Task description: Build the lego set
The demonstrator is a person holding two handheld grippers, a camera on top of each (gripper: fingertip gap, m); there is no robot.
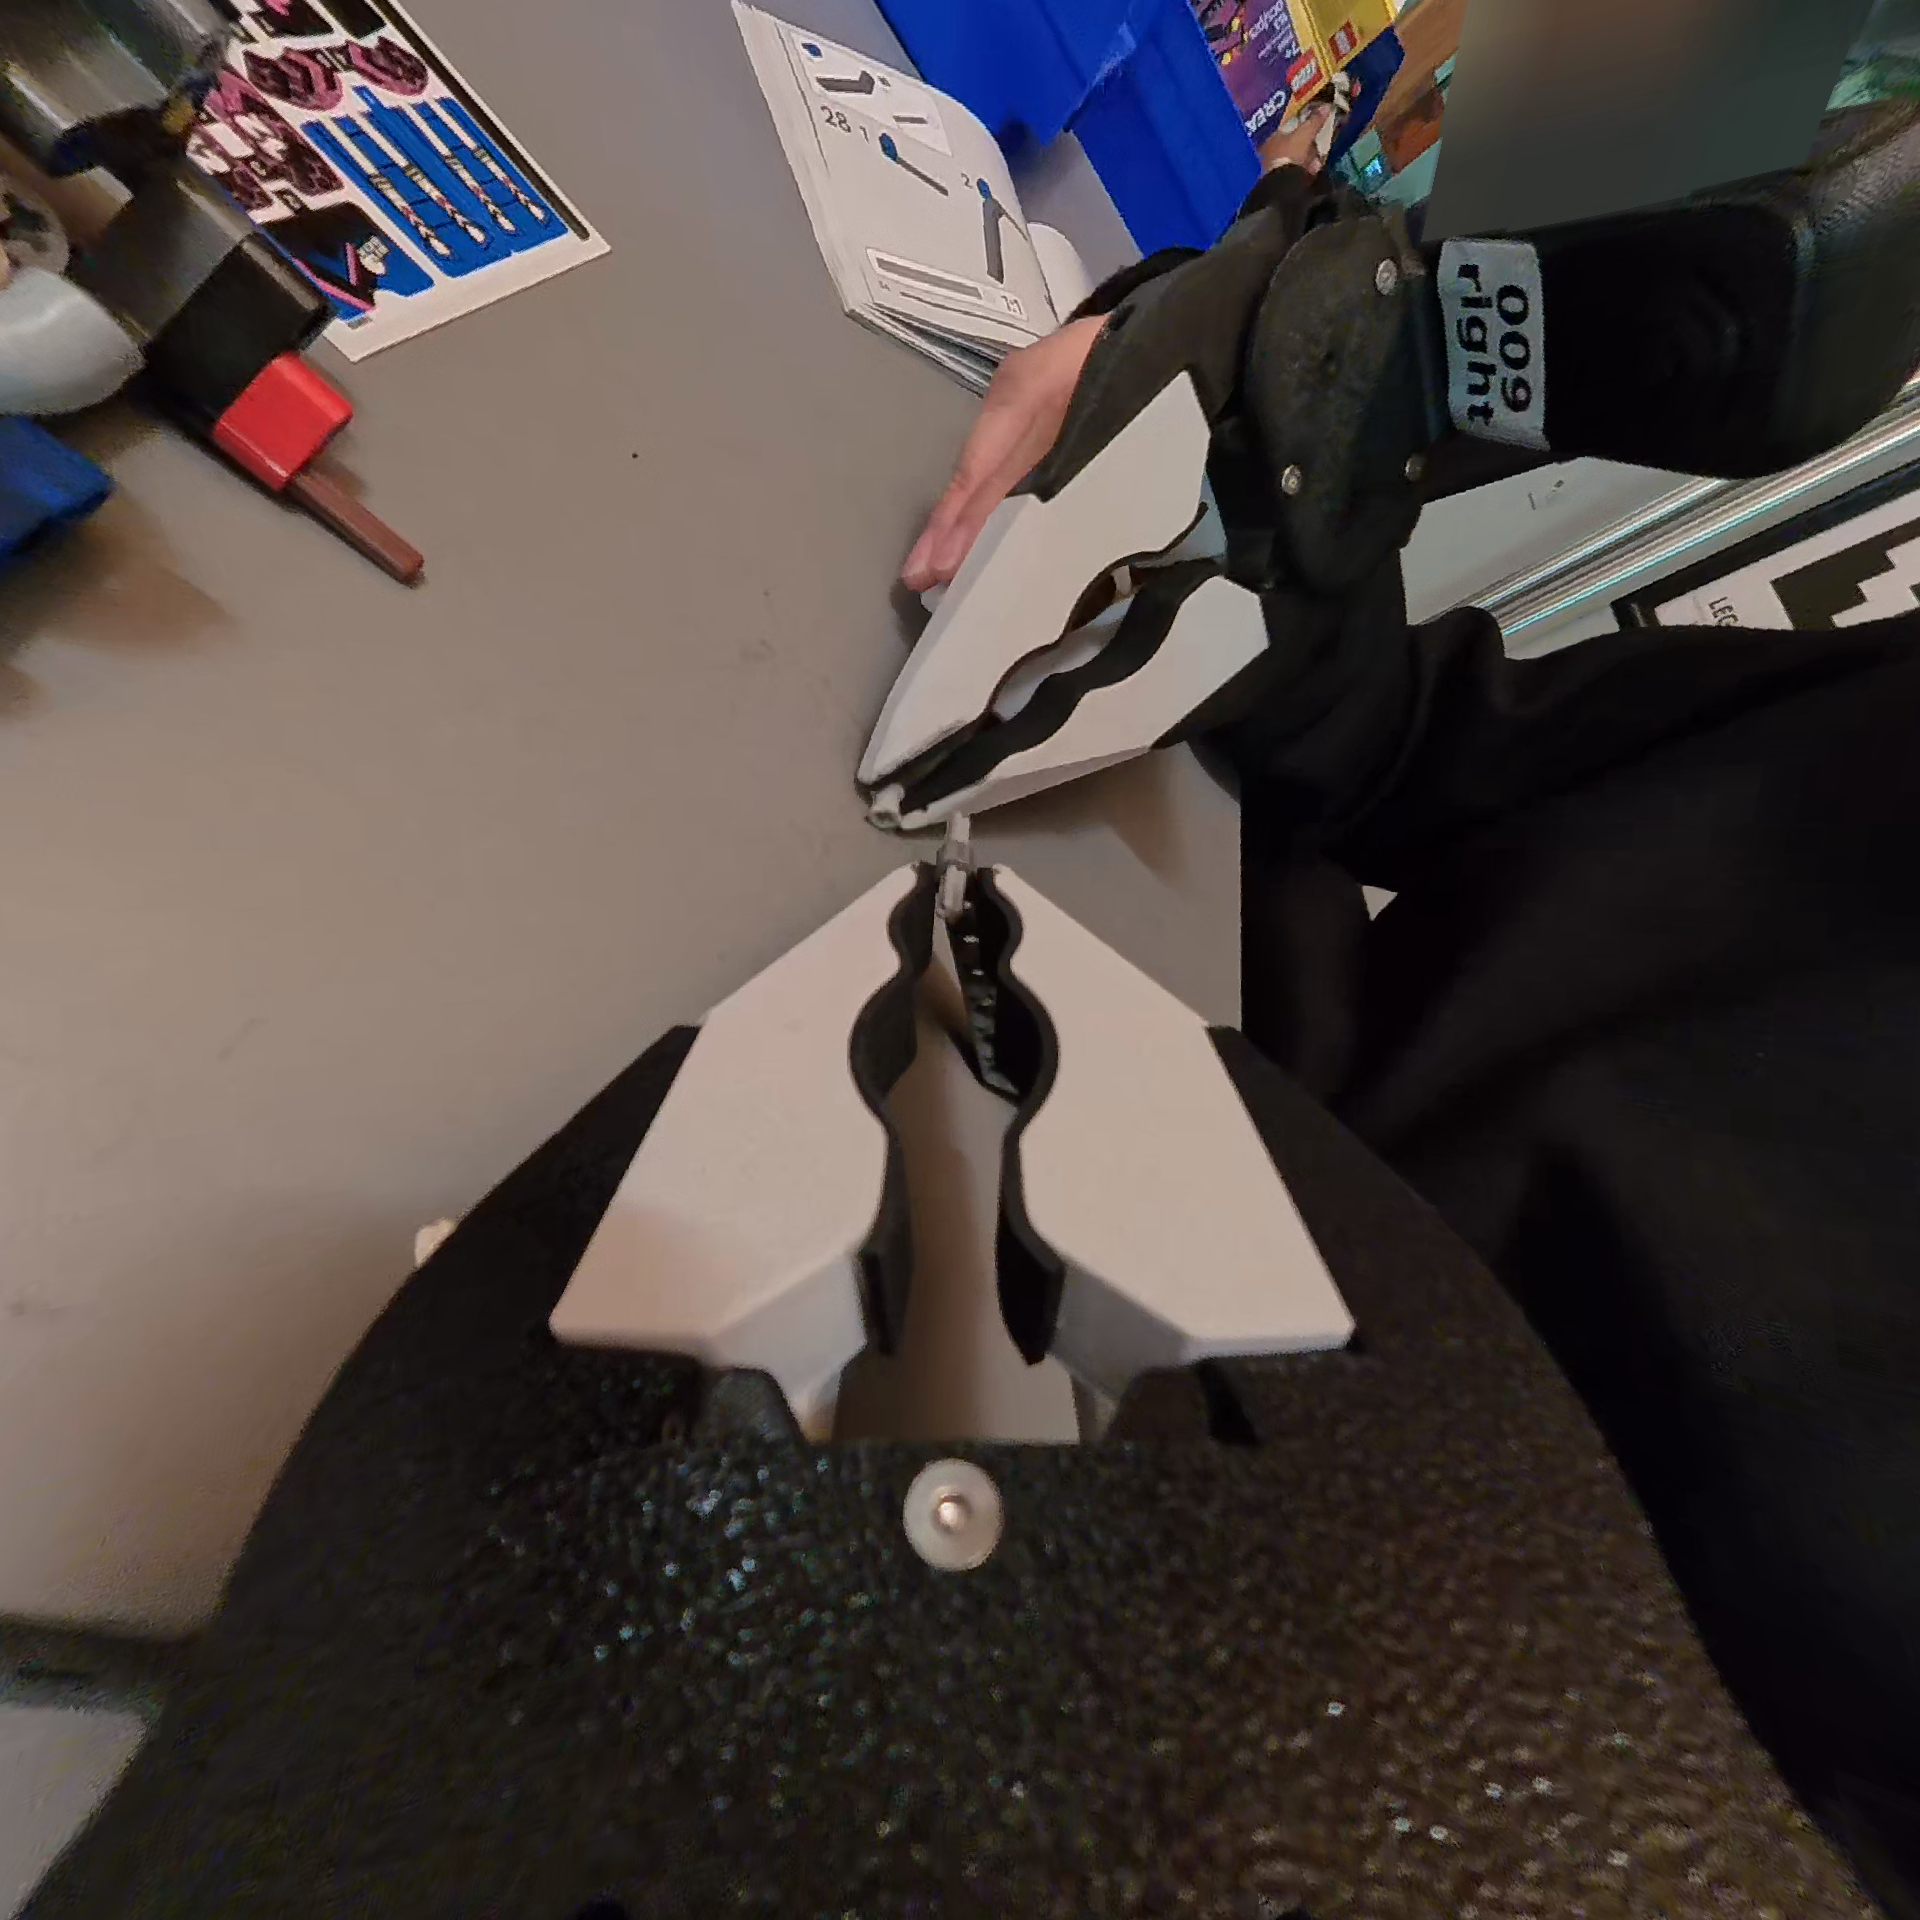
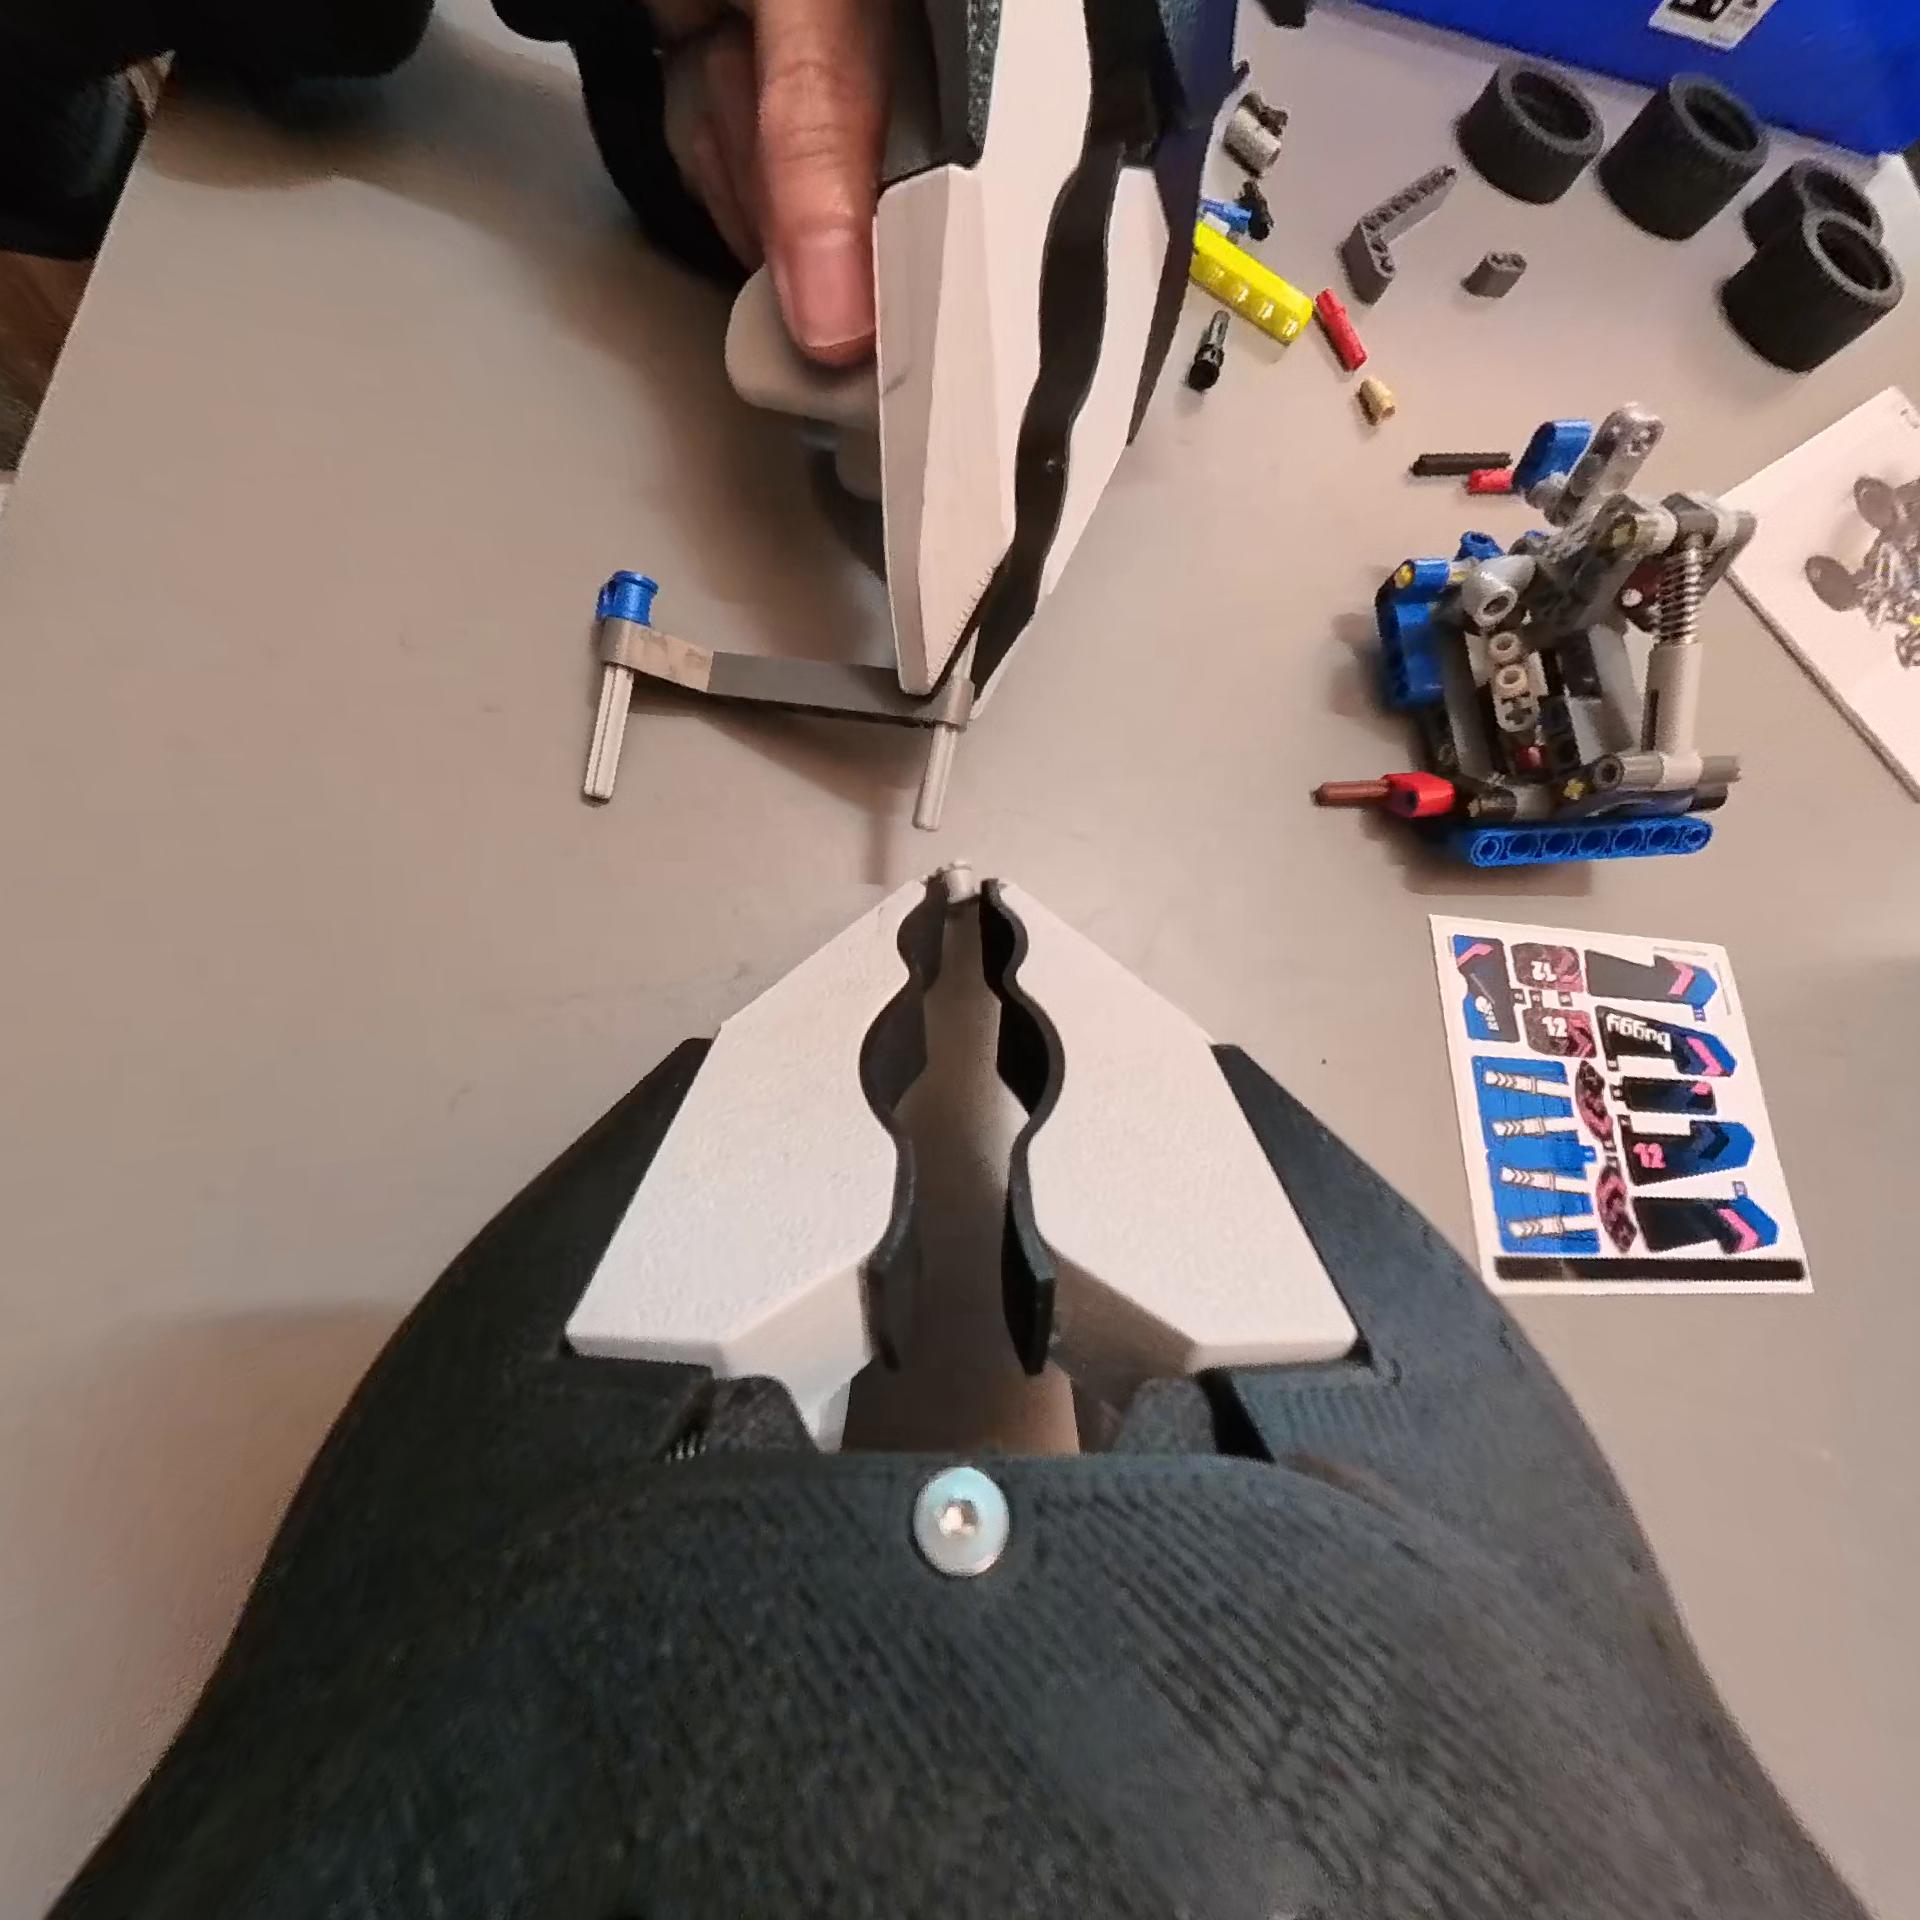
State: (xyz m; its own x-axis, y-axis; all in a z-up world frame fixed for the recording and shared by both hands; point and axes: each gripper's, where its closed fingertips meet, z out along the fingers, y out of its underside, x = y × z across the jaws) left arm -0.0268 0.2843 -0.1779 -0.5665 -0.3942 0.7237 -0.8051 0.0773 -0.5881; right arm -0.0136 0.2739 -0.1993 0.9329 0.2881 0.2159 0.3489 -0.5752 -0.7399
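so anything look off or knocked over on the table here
Mostly no. The partly built buggy leans back off level on its blue base beam, with no wheels on; the four black tires sit loose beside the blue bin. Small pins lie scattered, as expected in mid-build.

Matt grey table point(image 2: 312, 935); glossy paper sticker sheet point(image 2: 1621, 1112); rubbery black tyres point(image 2: 1683, 156).

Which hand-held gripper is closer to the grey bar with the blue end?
Left. The left hand-held gripper pinches one end of the grey bar; the right hand-held gripper, holding a small grey pin, sits just short.
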